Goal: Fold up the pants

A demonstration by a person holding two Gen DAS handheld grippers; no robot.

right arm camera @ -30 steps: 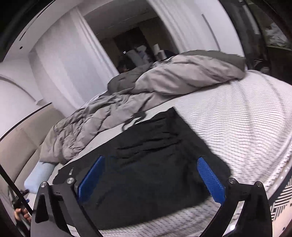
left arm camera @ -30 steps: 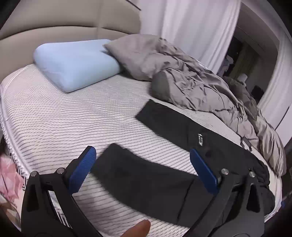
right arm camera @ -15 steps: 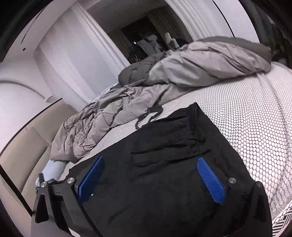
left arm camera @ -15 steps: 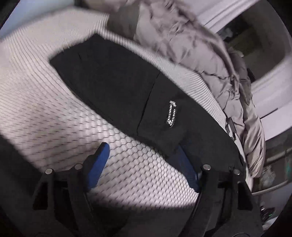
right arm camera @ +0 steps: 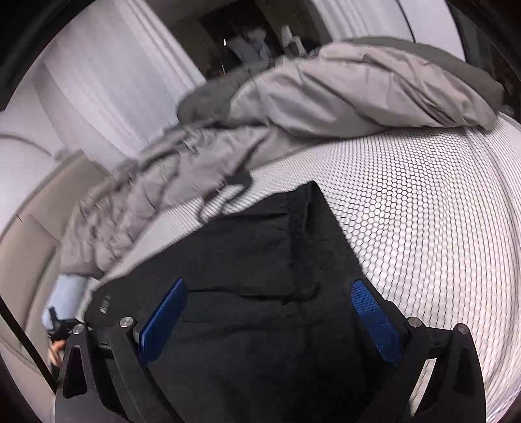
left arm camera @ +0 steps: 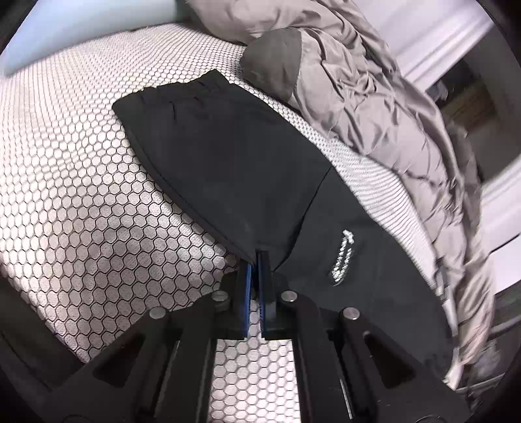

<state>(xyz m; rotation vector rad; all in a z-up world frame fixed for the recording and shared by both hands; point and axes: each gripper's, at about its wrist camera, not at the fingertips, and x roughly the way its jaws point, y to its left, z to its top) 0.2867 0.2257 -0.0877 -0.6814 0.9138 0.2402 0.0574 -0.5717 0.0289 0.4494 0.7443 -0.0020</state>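
While the left gripper (left arm camera: 257, 260) bites down on the near edge of the pants (left arm camera: 234, 169), its two blue pads sit pressed together with the black hem pinched between them. A second ago those jaws gaped wide above the mattress (left arm camera: 81, 201); they have just been closing, and now they are clamped on the fabric.

Count it up: one pair of black pants, lying flat on the honeycomb-patterned mattress, one leg stretching away from the left camera with a small white logo (left arm camera: 342, 260) on it. One grey duvet (left arm camera: 390, 114) is heaped along the far side of the bed, just beside the pants. One pale blue pillow (left arm camera: 65, 29) peeks in at the top left corner. Two grippers, one per hand.

Over on the right wrist view, the right gripper (right arm camera: 270, 315) is released, blue pads (right arm camera: 374, 328) spread wide, with the waist end of the pants (right arm camera: 260, 260) filling the space between them; whether the pads touch the cloth, I can't tell. Compared with a second ago, the black fabric looms larger and fills more of that view, and the picture is smeared with motion. A dark drawstring (right arm camera: 224, 195) trails off the waistband onto the mattress (right arm camera: 423, 227).
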